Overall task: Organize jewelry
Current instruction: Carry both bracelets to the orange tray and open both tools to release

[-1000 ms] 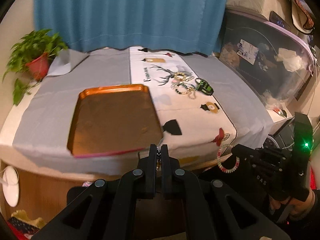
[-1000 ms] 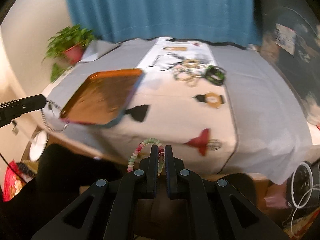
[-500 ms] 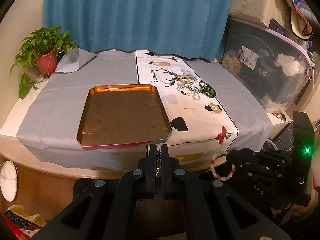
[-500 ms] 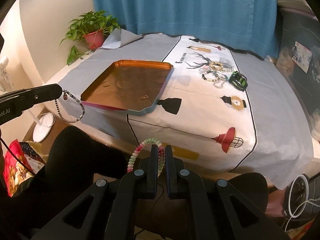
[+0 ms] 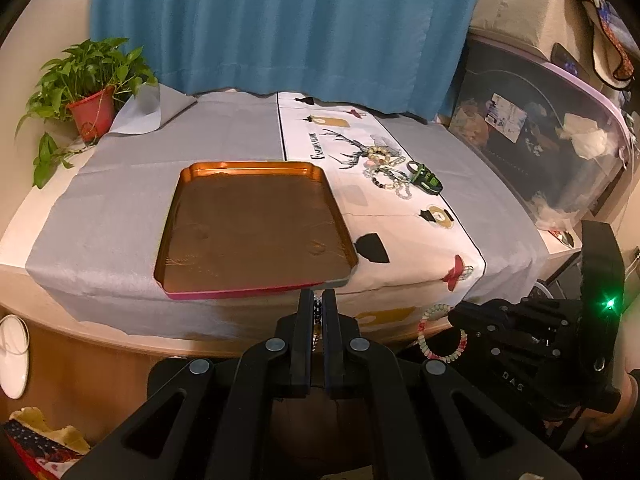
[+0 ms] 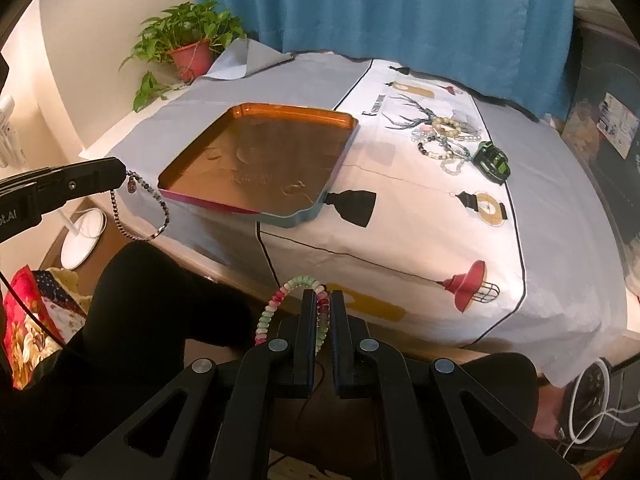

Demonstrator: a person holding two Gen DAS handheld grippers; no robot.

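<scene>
An orange tray [image 5: 200, 172] [image 6: 340, 118] lies on the grey cloth near the table's front edge. My left gripper [image 5: 318, 300] [image 6: 120, 174] is shut on a dark beaded bracelet [image 5: 317, 312] with a charm; it hangs in a loop in the right wrist view [image 6: 140, 216], just off the tray's front left corner. My right gripper [image 6: 323, 300] [image 5: 454, 314] is shut on a pastel beaded bracelet [image 6: 276, 308] [image 5: 432, 336], held below the table's front edge. Several more bracelets [image 5: 388, 168] [image 6: 444, 140] and a green-black watch [image 5: 426, 174] [image 6: 492, 160] lie on the white runner.
A white printed runner [image 5: 400, 232] crosses the table right of the tray. A potted plant [image 5: 88, 100] stands at the far left corner. A clear storage box [image 5: 540, 132] stands to the right. A blue curtain [image 5: 280, 20] hangs behind.
Both grippers have steadied in front of the table and come a little closer to its front edge, each still holding its bracelet. The tray sits level in view now.
</scene>
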